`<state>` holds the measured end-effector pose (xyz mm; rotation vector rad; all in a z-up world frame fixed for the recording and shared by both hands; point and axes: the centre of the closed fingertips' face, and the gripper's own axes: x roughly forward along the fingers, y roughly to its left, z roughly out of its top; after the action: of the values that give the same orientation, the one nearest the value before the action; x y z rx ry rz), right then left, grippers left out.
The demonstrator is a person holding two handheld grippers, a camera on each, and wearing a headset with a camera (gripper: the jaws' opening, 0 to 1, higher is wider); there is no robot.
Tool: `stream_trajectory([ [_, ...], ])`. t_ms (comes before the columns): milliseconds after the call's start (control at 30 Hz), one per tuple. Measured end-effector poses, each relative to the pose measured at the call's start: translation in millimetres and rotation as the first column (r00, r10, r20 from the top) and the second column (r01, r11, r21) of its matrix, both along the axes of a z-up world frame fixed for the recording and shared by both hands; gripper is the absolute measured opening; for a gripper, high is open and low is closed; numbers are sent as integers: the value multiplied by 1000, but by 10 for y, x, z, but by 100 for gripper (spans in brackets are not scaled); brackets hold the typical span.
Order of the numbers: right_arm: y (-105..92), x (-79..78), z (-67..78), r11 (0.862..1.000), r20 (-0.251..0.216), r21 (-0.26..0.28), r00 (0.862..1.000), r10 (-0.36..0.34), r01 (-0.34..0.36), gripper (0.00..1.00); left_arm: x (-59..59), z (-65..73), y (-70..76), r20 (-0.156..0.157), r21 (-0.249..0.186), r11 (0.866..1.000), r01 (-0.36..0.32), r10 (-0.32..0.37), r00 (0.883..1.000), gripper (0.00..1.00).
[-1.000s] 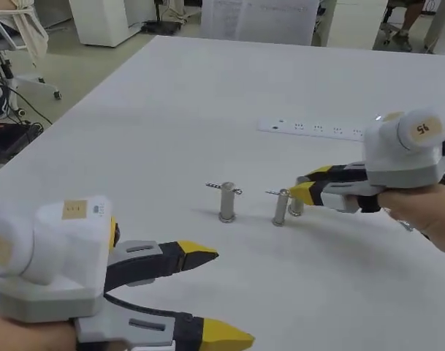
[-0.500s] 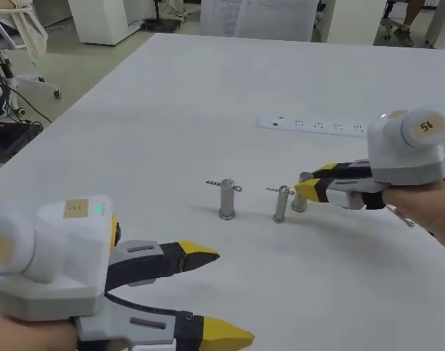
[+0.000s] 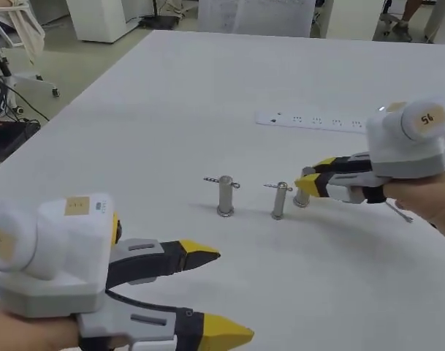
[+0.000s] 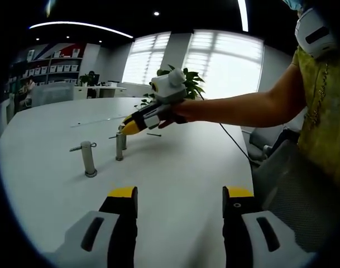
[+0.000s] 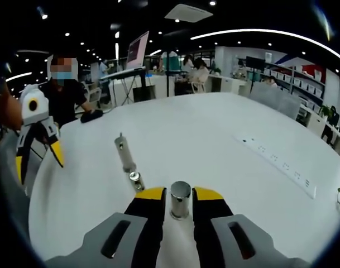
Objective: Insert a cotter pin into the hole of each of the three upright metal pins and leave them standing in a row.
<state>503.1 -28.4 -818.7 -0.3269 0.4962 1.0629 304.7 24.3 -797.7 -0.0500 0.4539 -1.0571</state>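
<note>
Spreading wide under both tools, the table carries everything. The left gripper sits low and close to the person, held level in the left hand. Its jaws are wide apart with nothing between them, aimed toward the pins ahead and well short of them. The right gripper is held level just above the table, with the right hand wrapped round its grip. In the left gripper view that arm is stretched nearly straight. Its jaws flank the third pin, which stands upright between the tips; whether they pinch it or merely bracket it I cannot tell. A power strip lies beyond that gripper. The middle pin stands just past its tips and the far pin a little further on, each upright with a cotter pin crosswise through its top.
</note>
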Motion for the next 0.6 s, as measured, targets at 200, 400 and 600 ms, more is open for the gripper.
stream_trajectory([
  [200, 6, 16, -4, 1000, 1, 14, 1000, -5, 5, 16, 3, -5, 17, -1, 4, 1000, -2, 2, 1000, 60],
  [400, 7, 14, -1, 1000, 16, 15, 1000, 12, -12, 14, 17, -1, 16, -1, 0, 1000, -7, 7, 1000, 61],
  [600, -15, -16, 5, 1000, 27, 3, 999, 25, -25, 12, 19, -10, 1, -2, -1, 1000, -7, 7, 1000, 61],
])
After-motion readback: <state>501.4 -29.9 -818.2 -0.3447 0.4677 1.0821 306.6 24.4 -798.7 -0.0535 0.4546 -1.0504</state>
